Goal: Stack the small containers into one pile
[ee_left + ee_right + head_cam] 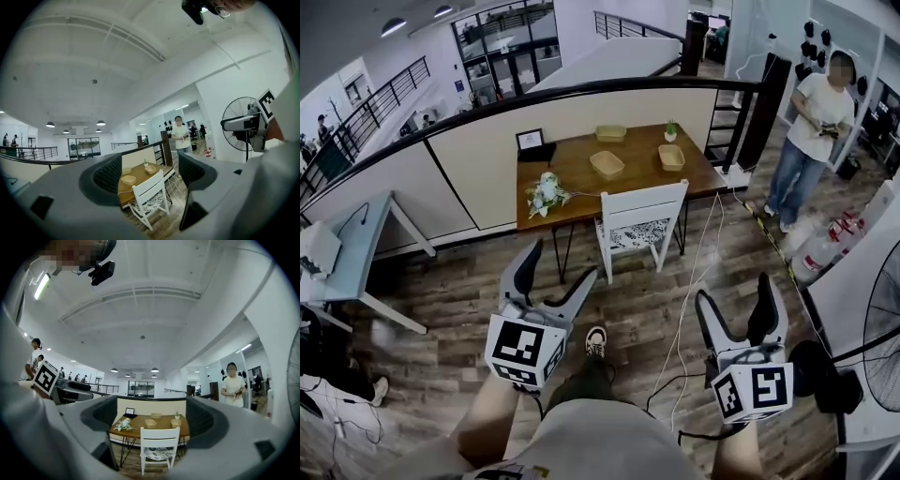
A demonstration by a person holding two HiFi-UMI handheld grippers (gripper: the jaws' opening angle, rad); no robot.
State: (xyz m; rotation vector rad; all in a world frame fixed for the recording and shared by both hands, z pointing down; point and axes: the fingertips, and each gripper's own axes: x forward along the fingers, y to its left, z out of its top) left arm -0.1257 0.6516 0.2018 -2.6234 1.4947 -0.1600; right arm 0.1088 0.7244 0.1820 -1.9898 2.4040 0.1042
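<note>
Three small tan containers lie apart on a brown wooden table [572,178] some way ahead: one at the back [610,133], one in the middle [607,164], one to the right [671,157]. Both grippers are held over the floor, well short of the table. My left gripper [558,267] stands open with nothing between its jaws. My right gripper [736,298] is open and empty too. The middle container [128,179] shows between the jaws in the left gripper view. It is also in the right gripper view [150,423], with the right one [176,423] beside it.
A white chair [639,220] stands at the table's near edge. Flowers [546,194], a small frame [531,141] and a tiny plant [670,129] share the table. A person [811,131] stands at the right. A fan [881,347], floor cables [694,281] and a grey desk [356,244] flank me.
</note>
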